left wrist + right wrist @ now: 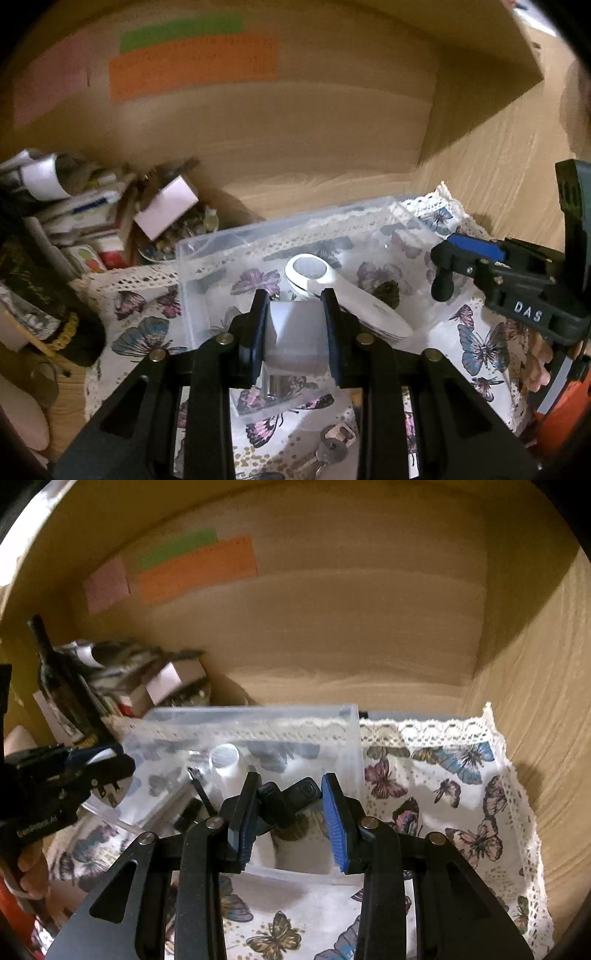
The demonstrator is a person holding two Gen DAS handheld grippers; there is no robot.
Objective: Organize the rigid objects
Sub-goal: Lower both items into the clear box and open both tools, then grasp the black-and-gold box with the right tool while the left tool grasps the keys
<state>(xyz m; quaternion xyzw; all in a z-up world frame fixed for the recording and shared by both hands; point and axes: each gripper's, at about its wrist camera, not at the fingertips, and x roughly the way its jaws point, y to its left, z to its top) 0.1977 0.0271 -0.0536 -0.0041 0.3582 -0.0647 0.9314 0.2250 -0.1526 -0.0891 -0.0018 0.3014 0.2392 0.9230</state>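
At 9 o'clock in the left wrist view a heap of boxes (92, 221) and papers fills the corner of a wooden shelf, with a dark bottle (62, 686) standing among it in the right wrist view. A butterfly cloth (476, 343) with a lace edge covers the shelf floor.

On the cloth sits a clear bin (207, 251). Inside it, toward 12 o'clock, lies a white magnifier (332, 288), its round lens toward the back wall and its handle pointing to 4 o'clock. A dark lump just beside the handle is too blurred to name.

The left tool (297, 332) is clenched on a white block (299, 332), held over the near part of the bin; the block fills the gap between both pads. Below it, at 6 o'clock, keys (332, 446) lie on the cloth outside the bin.

At 3 o'clock of that view the right tool (447, 273) hangs by the bin's right wall.

In the right wrist view the right tool (291, 823) is released, its blue pads (338, 830) well apart over the bin's right end. Between them, lower down inside the bin, lies a black device (291, 797); neither pad touches it. A black pen-like thing (201, 790) lies to its left, with the magnifier lens behind it. The left tool (99, 771) shows at 9 o'clock.
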